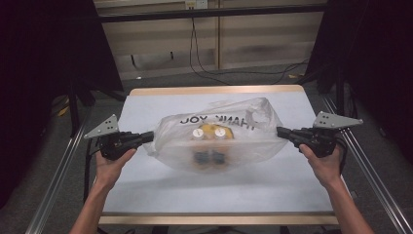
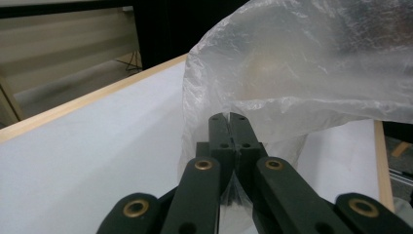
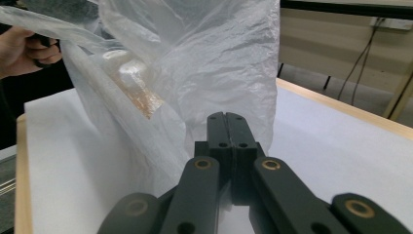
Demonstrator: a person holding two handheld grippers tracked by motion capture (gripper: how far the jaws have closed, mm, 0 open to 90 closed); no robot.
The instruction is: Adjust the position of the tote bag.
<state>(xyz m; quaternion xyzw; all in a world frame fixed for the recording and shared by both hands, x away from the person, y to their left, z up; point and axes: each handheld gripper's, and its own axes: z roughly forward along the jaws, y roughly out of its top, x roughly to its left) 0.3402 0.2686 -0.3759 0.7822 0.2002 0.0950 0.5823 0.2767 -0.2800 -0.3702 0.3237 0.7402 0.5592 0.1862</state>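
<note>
Bag (image 1: 219, 139) (clear plastic, small bottles inside) stretched between left gripper (image 1: 152, 136) and right gripper (image 1: 279, 130), each clamped on its film.

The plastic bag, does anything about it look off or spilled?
Nothing spilled. The plastic bag hangs stretched between the left gripper and right gripper, each shut on an end. Its print reads upside down, and the bottles inside sit bunched at the middle.

The left hand-held gripper (image 1: 147, 137) is pointing toward 3 o'clock, its jaws pressing fully together on a pinch of thin film. The right hand-held gripper (image 1: 283, 131) is pointing toward 9 o'clock, jaws likewise clamping together. Both forearms are reaching in from 6 o'clock, spread wide apart, each hand (image 1: 113, 163) wrapping its grip from below.
</note>
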